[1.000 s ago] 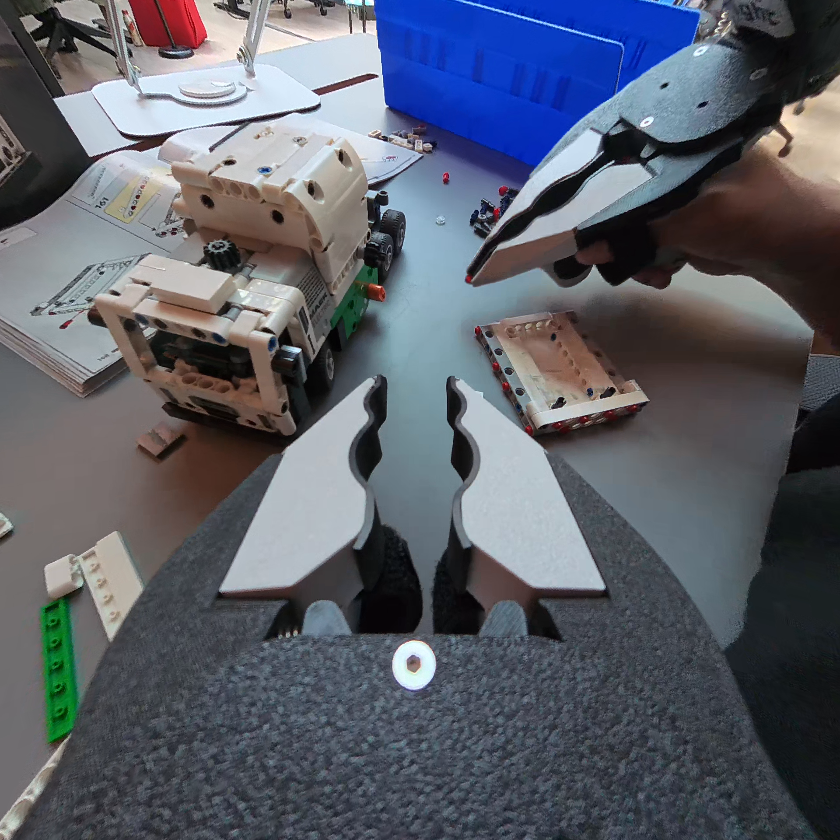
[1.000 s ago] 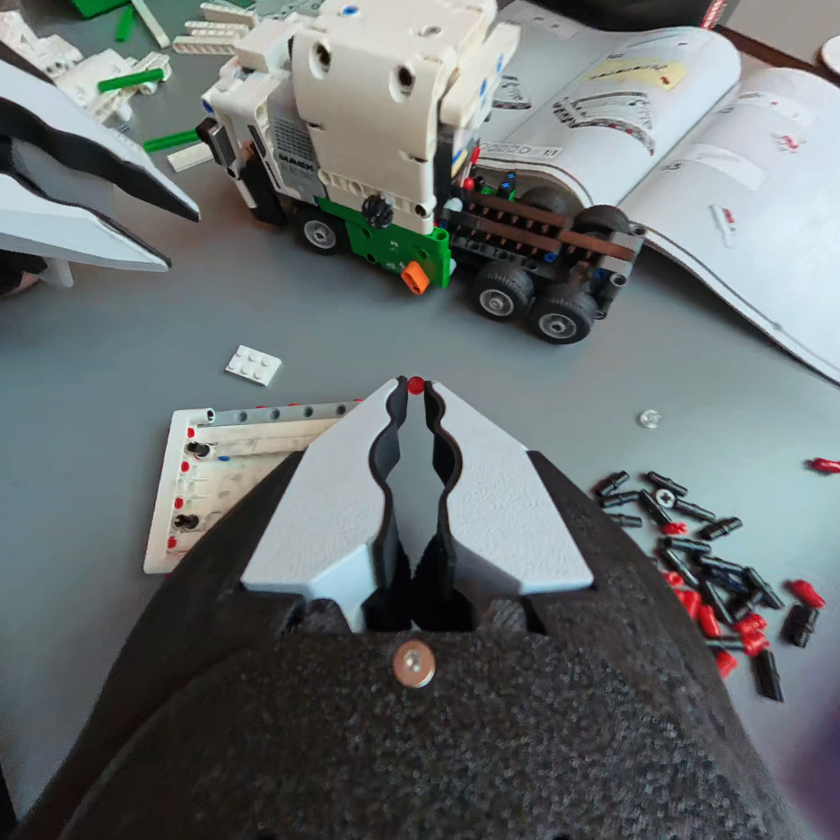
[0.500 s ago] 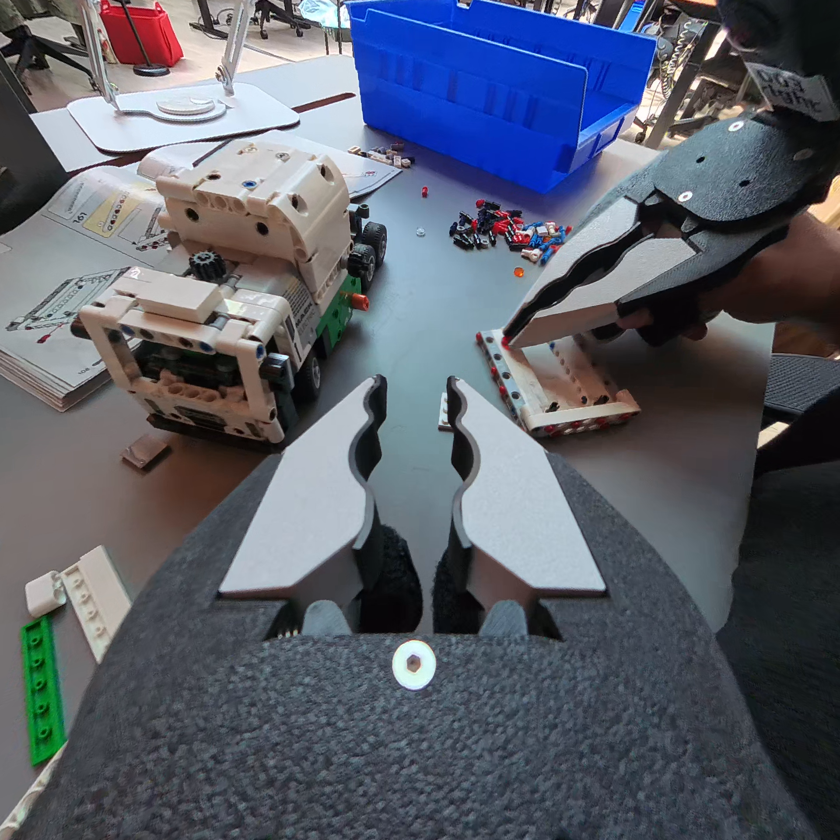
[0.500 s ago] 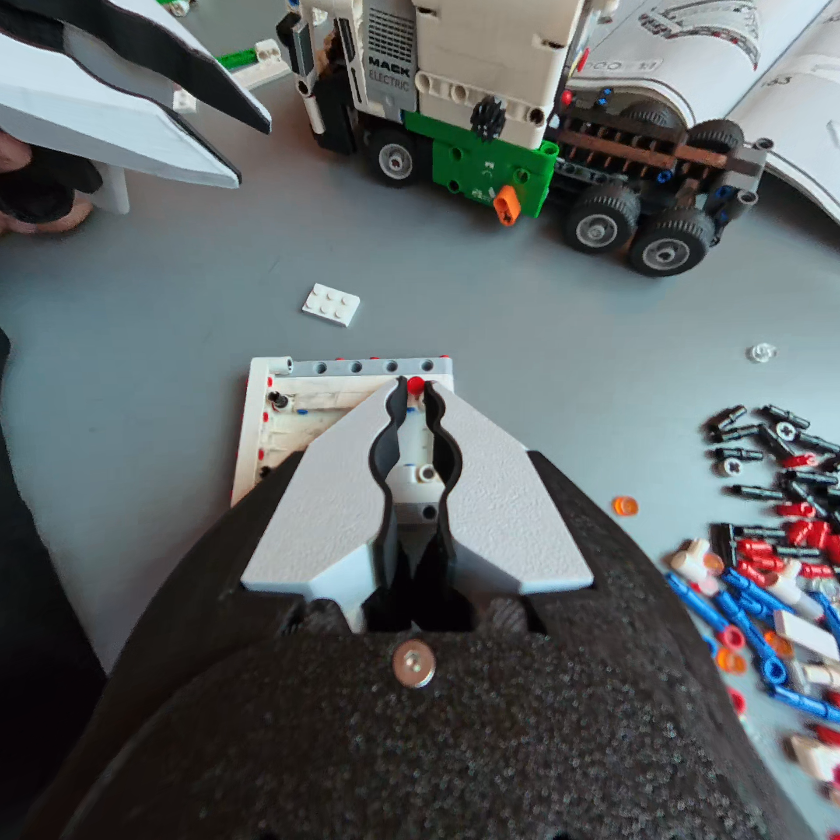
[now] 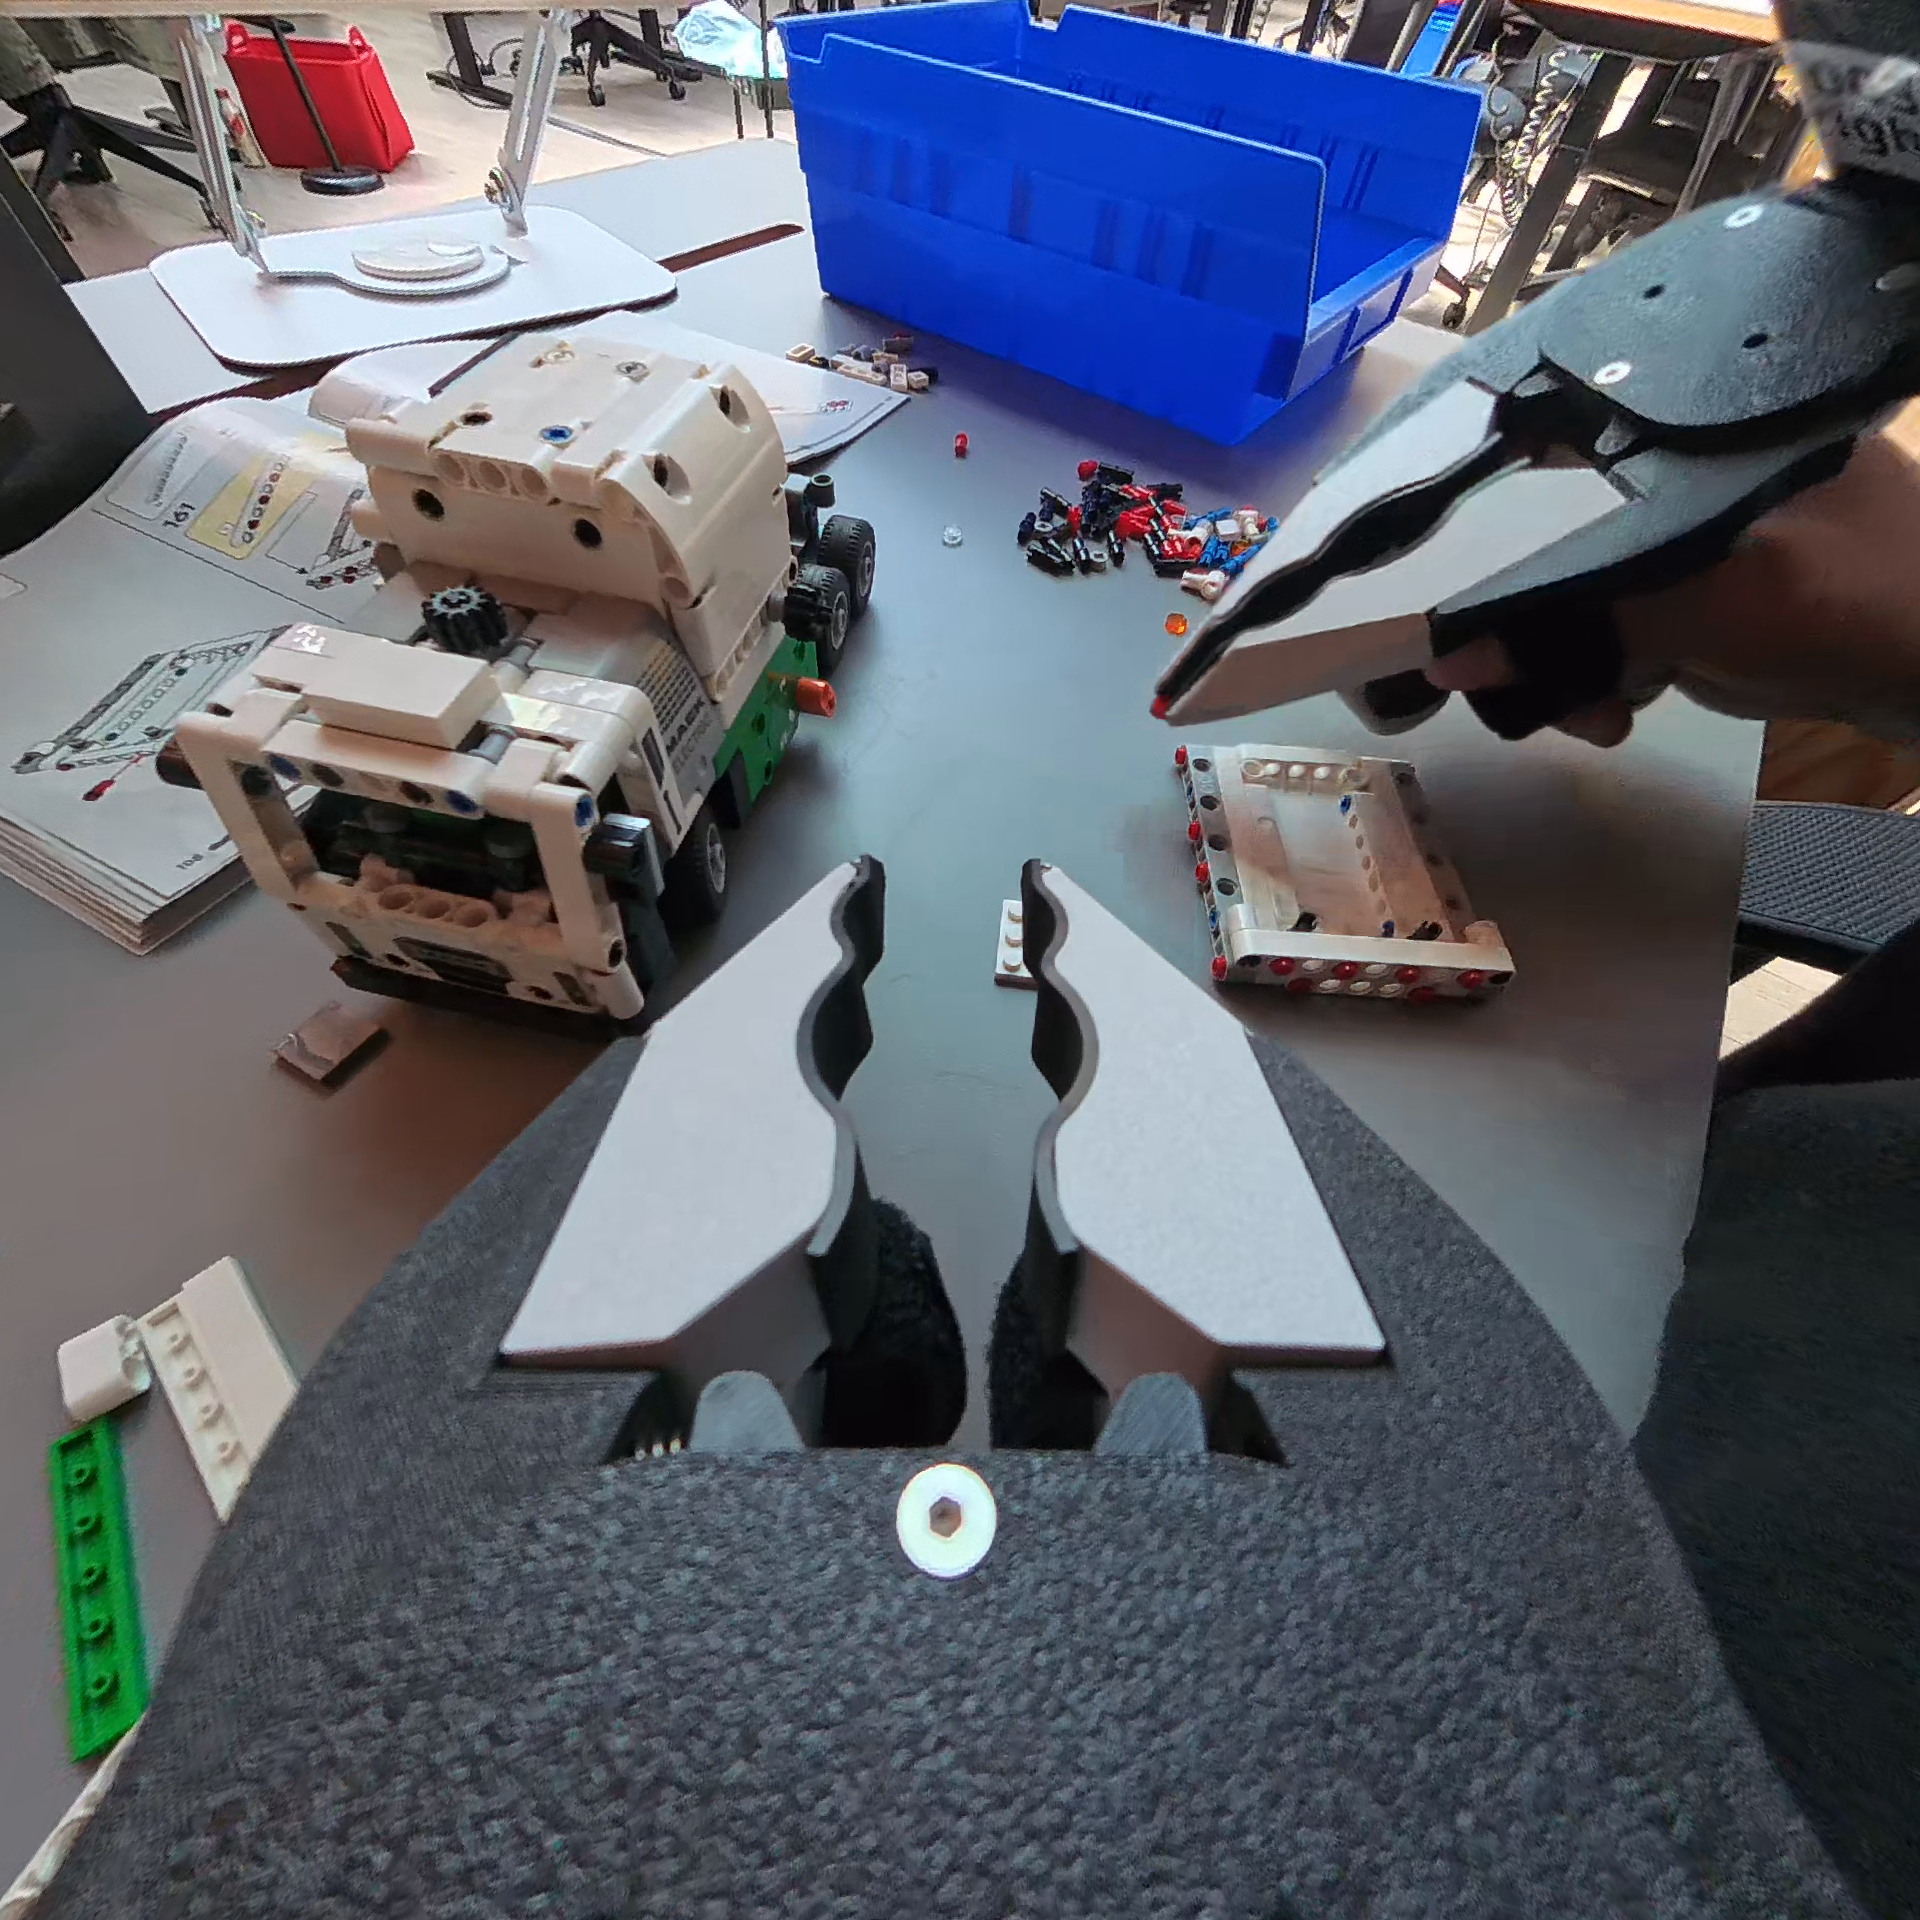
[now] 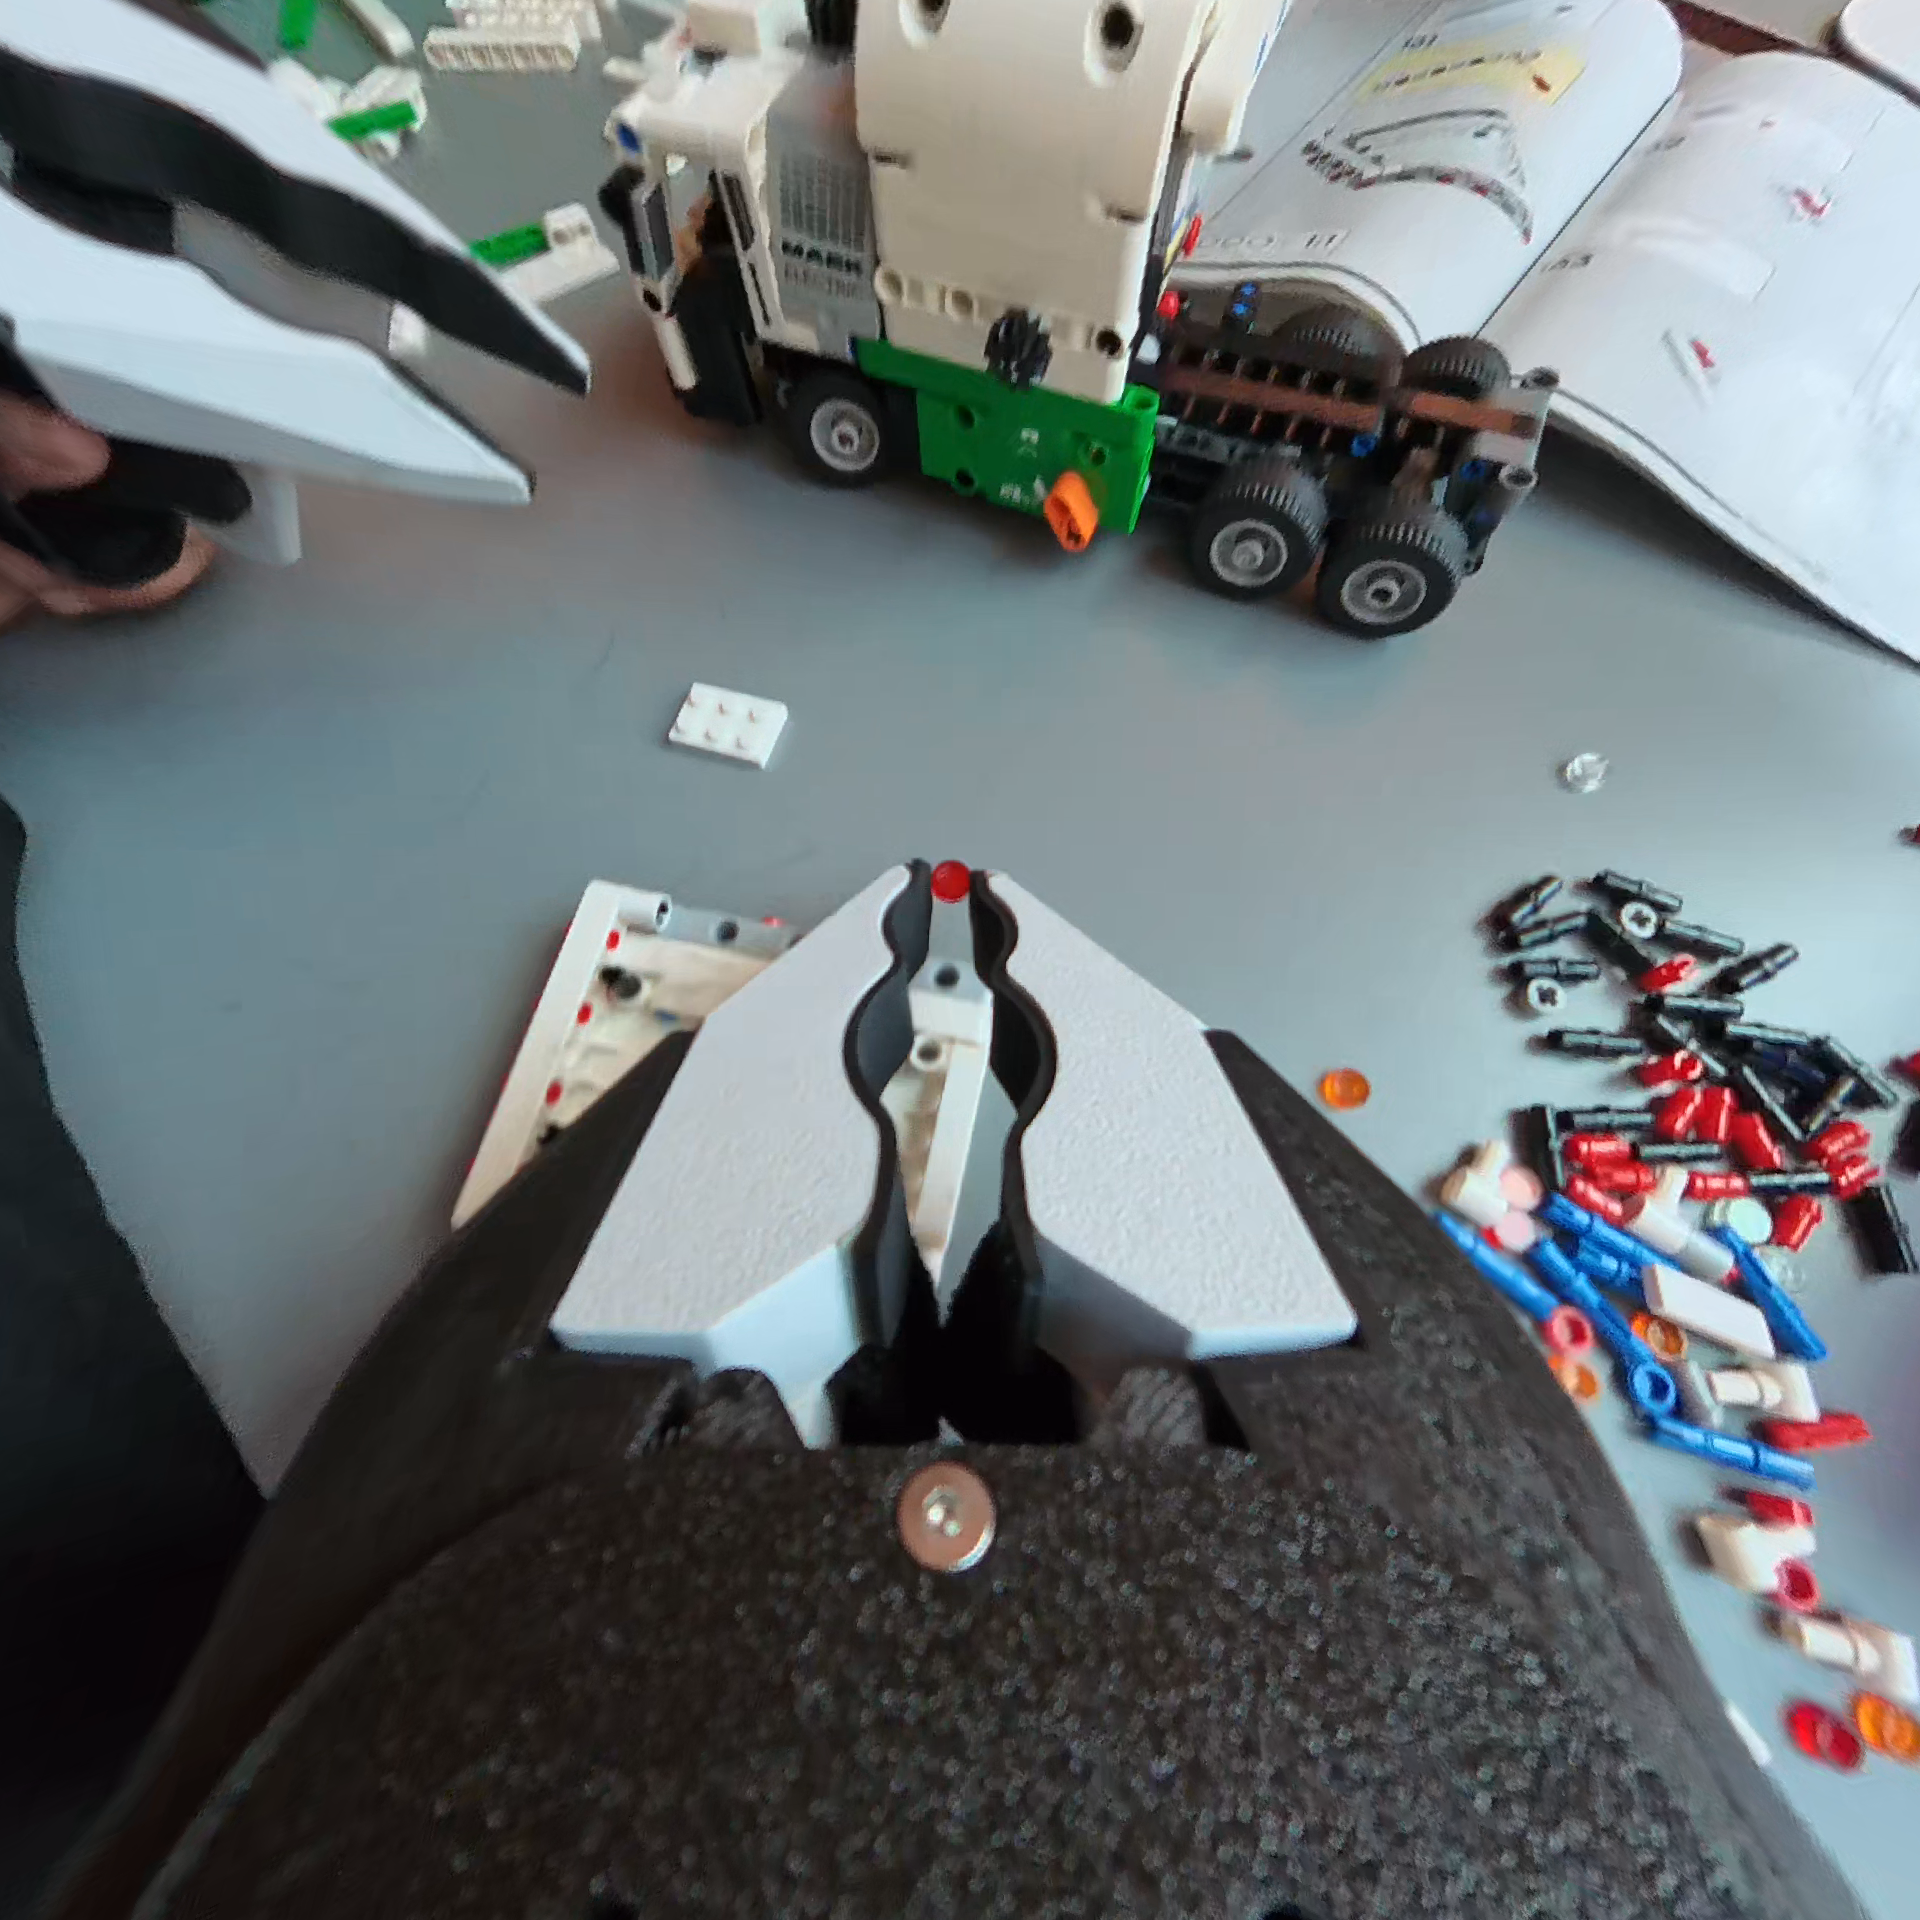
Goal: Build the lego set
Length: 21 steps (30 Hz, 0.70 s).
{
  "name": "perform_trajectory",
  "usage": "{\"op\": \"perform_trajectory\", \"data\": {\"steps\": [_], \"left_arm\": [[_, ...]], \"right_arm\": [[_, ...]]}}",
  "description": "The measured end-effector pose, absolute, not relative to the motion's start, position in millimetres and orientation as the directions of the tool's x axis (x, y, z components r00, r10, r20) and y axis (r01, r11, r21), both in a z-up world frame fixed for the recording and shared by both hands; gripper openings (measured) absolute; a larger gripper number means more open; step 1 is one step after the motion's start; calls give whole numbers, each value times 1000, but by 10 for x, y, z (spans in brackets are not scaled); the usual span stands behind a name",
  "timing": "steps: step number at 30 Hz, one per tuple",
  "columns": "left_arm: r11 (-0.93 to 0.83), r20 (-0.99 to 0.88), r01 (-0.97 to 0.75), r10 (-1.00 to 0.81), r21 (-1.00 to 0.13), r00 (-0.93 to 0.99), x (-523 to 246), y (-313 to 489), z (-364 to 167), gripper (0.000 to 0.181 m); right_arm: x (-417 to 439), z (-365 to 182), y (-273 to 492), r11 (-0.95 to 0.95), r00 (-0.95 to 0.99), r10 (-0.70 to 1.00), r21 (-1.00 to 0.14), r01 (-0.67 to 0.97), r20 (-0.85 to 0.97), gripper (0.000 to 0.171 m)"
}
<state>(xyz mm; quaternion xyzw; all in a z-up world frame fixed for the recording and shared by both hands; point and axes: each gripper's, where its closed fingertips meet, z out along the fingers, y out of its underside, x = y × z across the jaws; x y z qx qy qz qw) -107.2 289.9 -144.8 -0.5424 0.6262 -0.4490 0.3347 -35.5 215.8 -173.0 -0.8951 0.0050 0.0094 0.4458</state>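
Observation:
A white and green lego truck [image 5: 540, 665] stands on the dark table, also in the right wrist view [image 6: 997, 312]. A white rectangular frame panel [image 5: 1340, 873] with red pins lies flat to its right, partly hidden under my right gripper in the right wrist view [image 6: 623, 987]. My right gripper [image 6: 948, 879] is shut on a small red pin [image 6: 949, 880] and hovers just above the panel's far left corner; it shows in the left wrist view [image 5: 1169, 707]. My left gripper [image 5: 954, 883] is open and empty, between truck and panel. A small white plate [image 6: 727, 724] lies near it.
A pile of black, red and blue pins [image 5: 1132, 520] lies beyond the panel, also on the right [image 6: 1704, 1143]. A blue bin [image 5: 1101, 208] stands at the back. An open instruction booklet [image 5: 125, 623] lies left of the truck. Green and white plates [image 5: 99, 1579] lie near left. Left tips to right tips: about 11 cm. The left tips stand about 6 cm off the small white plate [image 6: 727, 724].
My right gripper dipped with the red pin to the panel's corner, then lifted slightly above it, still holding the pin. The left gripper stayed open and drew back a little.

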Motion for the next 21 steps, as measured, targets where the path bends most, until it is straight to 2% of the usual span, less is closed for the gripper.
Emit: {"op": "perform_trajectory", "data": {"steps": [5,10,21], "left_arm": [[3,72,-378,-981,-926,-183,-1070,2910,-1445,24],[-10,86,-388,-980,-922,-178,-1063,2922,-1457,24],[-23,103,-409,-979,-912,-175,-1047,2931,-1489,24]], "right_arm": [[-204,-1873,2445,-675,998,-29,-737,22,56,6],[-210,-1968,2562,-711,997,17,-700,68,79,6],[-481,-1990,2599,-741,989,129,-670,51,-68,6]]}}
